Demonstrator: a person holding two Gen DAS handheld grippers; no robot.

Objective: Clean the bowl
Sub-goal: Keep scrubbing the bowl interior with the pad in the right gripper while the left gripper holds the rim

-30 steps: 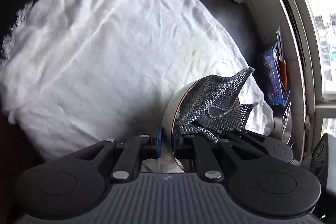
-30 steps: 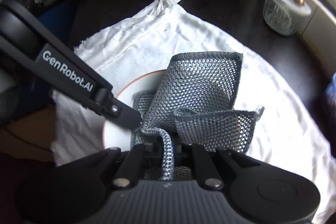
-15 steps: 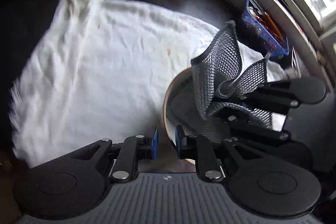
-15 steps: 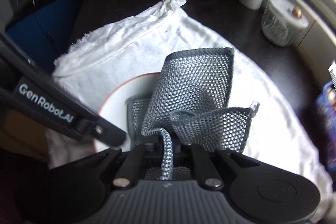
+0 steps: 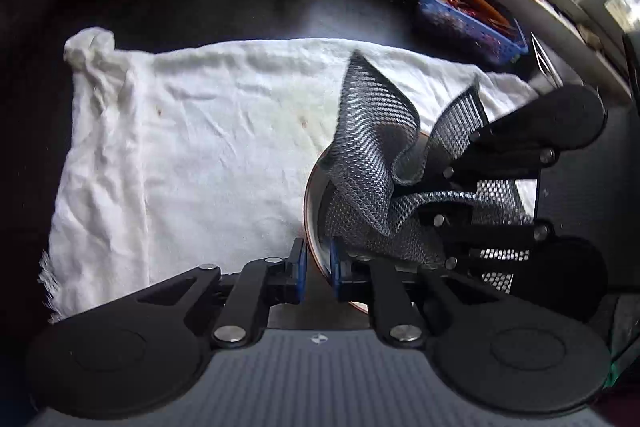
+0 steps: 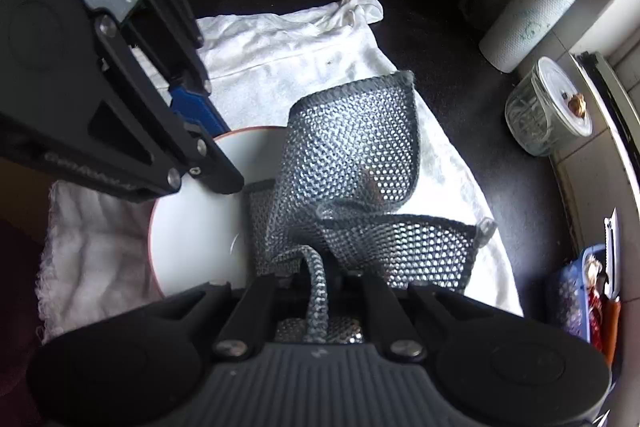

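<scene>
Bowl (image 6: 192,239), white with a reddish rim, sits on a white cloth (image 5: 192,147) spread over the dark table (image 5: 224,7); left tool (image 5: 318,269) straddles its near rim, blue pads on either side of the bowl wall and closing in on it, clamped on the bowl; right tool (image 6: 316,291) is pinched tight on a grey mesh scrubber (image 6: 352,155), a strand of mesh running up between its fingers; mesh folds over and into the bowl, part standing upright; glass jar with lid (image 6: 548,111) and paper roll (image 6: 528,19) stand well apart at the table's back; blue basket (image 5: 472,23) near the window sill.
</scene>
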